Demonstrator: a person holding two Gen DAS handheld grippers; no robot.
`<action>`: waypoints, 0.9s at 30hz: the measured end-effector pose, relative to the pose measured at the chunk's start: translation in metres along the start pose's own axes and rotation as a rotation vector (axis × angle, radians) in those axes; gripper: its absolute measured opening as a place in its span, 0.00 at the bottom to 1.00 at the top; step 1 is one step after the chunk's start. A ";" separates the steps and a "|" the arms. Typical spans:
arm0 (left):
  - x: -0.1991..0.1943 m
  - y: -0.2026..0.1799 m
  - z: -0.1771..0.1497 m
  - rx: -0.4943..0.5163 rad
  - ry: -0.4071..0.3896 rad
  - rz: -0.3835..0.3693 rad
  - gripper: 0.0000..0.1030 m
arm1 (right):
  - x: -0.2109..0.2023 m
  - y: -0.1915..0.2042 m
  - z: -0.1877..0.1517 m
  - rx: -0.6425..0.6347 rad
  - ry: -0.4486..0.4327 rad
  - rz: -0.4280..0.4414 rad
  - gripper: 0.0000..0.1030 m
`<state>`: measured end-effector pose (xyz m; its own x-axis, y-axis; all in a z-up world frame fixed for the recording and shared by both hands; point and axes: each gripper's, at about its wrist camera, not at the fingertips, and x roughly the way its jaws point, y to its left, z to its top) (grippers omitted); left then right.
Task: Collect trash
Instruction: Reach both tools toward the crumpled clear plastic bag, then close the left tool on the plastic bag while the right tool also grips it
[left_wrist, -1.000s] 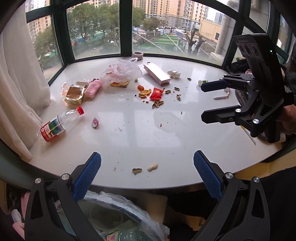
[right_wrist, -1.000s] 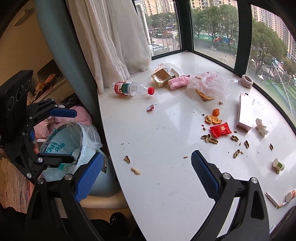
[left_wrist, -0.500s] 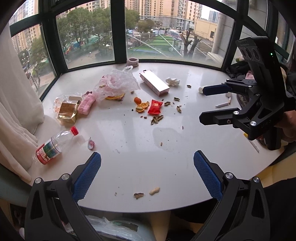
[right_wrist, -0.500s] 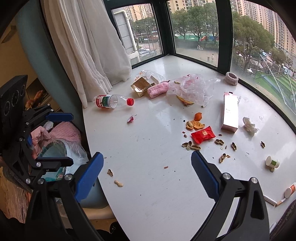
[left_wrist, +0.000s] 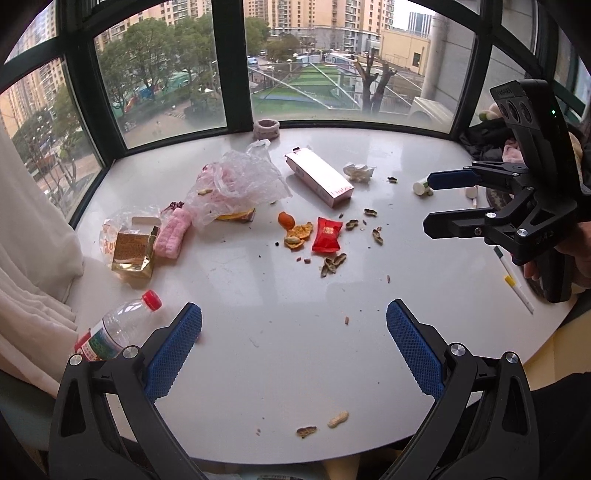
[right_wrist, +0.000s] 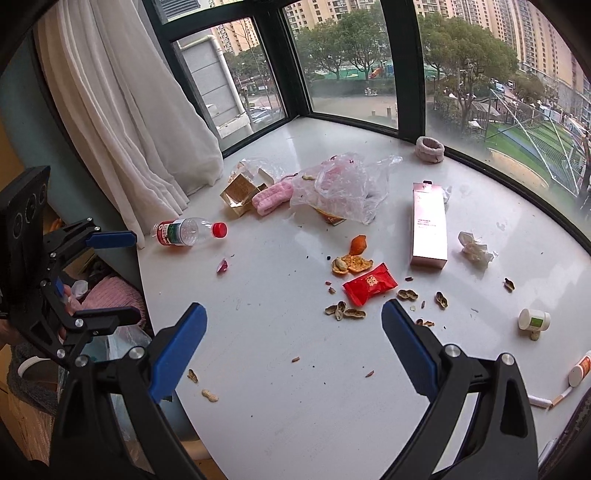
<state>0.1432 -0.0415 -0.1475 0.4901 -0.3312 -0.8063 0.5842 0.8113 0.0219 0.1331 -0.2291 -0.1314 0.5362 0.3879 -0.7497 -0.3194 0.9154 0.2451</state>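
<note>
Left tool (left_wrist: 293, 334) and right tool (right_wrist: 293, 332) both hang over the white tabletop (left_wrist: 258, 295) with fingers wide apart, nothing in them. Trash is all on the tabletop: one bottle (right_wrist: 186, 232) by the curtain (right_wrist: 122, 122), one pink box (right_wrist: 428, 225), one red packet (right_wrist: 370, 283), one crumpled bag (right_wrist: 341, 188), and two peanuts (left_wrist: 323, 424) near the front edge.

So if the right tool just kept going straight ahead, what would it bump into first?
Probably the peanut shells beside the red packet. The open right tool points at the table around there, but depth is hard to judge.
</note>
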 end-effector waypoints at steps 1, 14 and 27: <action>0.004 0.005 0.005 0.002 -0.001 0.003 0.94 | 0.004 -0.005 0.005 0.005 -0.002 -0.001 0.90; 0.084 0.072 0.086 -0.020 -0.003 0.001 0.94 | 0.068 -0.071 0.069 0.120 -0.005 0.037 0.90; 0.191 0.134 0.130 -0.044 0.041 -0.024 0.94 | 0.170 -0.122 0.095 0.270 0.095 0.123 0.90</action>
<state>0.3993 -0.0588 -0.2221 0.4490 -0.3313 -0.8298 0.5660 0.8241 -0.0227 0.3376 -0.2647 -0.2306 0.4270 0.4970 -0.7555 -0.1512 0.8629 0.4822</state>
